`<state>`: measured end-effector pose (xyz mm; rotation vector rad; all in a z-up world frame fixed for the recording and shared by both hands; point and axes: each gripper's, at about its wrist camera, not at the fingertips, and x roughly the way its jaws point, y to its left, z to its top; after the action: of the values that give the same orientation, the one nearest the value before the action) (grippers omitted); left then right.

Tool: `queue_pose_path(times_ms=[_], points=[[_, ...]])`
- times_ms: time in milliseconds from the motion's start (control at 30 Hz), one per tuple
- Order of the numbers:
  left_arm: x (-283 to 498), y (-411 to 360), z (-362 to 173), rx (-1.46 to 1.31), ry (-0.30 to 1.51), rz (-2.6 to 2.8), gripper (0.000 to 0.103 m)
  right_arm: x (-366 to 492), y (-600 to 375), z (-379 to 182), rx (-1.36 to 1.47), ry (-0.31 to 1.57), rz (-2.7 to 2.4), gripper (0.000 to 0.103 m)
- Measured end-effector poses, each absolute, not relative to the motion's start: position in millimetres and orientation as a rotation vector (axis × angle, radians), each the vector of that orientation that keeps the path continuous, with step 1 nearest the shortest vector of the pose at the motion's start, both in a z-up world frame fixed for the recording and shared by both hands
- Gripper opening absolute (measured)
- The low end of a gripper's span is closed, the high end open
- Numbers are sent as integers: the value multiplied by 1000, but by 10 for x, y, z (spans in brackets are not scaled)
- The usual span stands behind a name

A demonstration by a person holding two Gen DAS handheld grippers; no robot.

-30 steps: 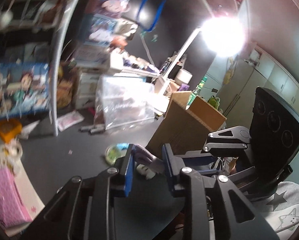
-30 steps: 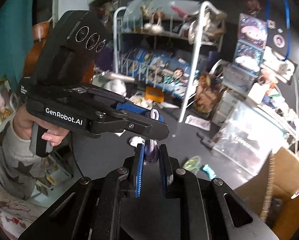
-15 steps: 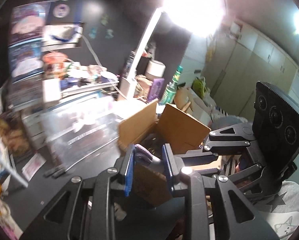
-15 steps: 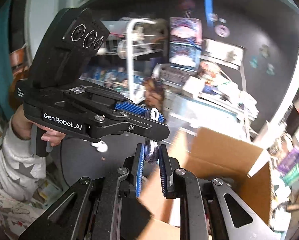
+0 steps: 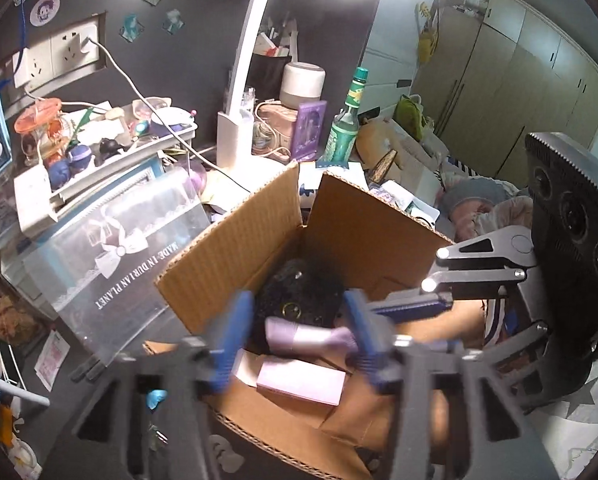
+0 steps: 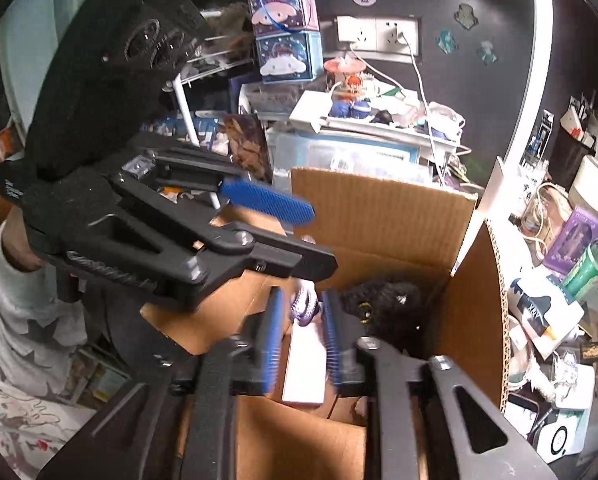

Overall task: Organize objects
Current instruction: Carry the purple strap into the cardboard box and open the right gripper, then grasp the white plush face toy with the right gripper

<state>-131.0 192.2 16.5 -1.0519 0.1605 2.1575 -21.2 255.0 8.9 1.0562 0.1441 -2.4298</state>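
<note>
An open cardboard box (image 5: pixel 227 256) (image 6: pixel 383 208) stands on the dark desk. Inside lie a black furry toy (image 5: pixel 303 296) (image 6: pixel 383 296) and a pale pink flat box (image 5: pixel 299 380) (image 6: pixel 305 364). A small purple and white braided cord (image 5: pixel 307 336) (image 6: pixel 305 304) hangs loose between the blue pads above the box opening. My left gripper (image 5: pixel 295 332) is open, its pads well apart on each side of the cord. My right gripper (image 6: pixel 299 320) is open too, its pads a little apart from the cord. Both grippers are over the box and cross each other.
A clear plastic storage box (image 5: pixel 111 256) stands left of the cardboard box. A white desk lamp (image 5: pixel 239 120), a green bottle (image 5: pixel 345 120), a purple card (image 5: pixel 309 130) and cluttered trays stand behind it. Wall sockets (image 6: pixel 379 34) with cables are above.
Both grippers swung from the floor side to over the cardboard box. Both have opened and let go of the purple cord, which now sits loose between the pads.
</note>
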Motion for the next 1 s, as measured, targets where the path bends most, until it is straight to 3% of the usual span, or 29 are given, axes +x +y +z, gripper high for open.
queue_pose_path(times_ms=[33, 67, 133, 367, 667, 1000], points=[[-1292, 1912, 184, -1043, 153, 2152, 61, -210, 2550, 86, 1058, 145, -2435, 37], [-1279, 1894, 203, -1036, 148, 2150, 66, -215, 2555, 88, 1056, 150, -2442, 39], [-1246, 1852, 247, -1014, 144, 2167, 73, -190, 2551, 107, 1045, 158, -2455, 39], [-952, 1300, 500, -910, 117, 2286, 83, -53, 2302, 272, 953, 149, -2440, 39], [-380, 312, 467, -807, 66, 2499, 85, 236, 1377, 345, 809, 180, -2273, 39], [-80, -336, -273, -859, -134, 2585, 86, 161, 798, -615, 992, 34, -2313, 39]])
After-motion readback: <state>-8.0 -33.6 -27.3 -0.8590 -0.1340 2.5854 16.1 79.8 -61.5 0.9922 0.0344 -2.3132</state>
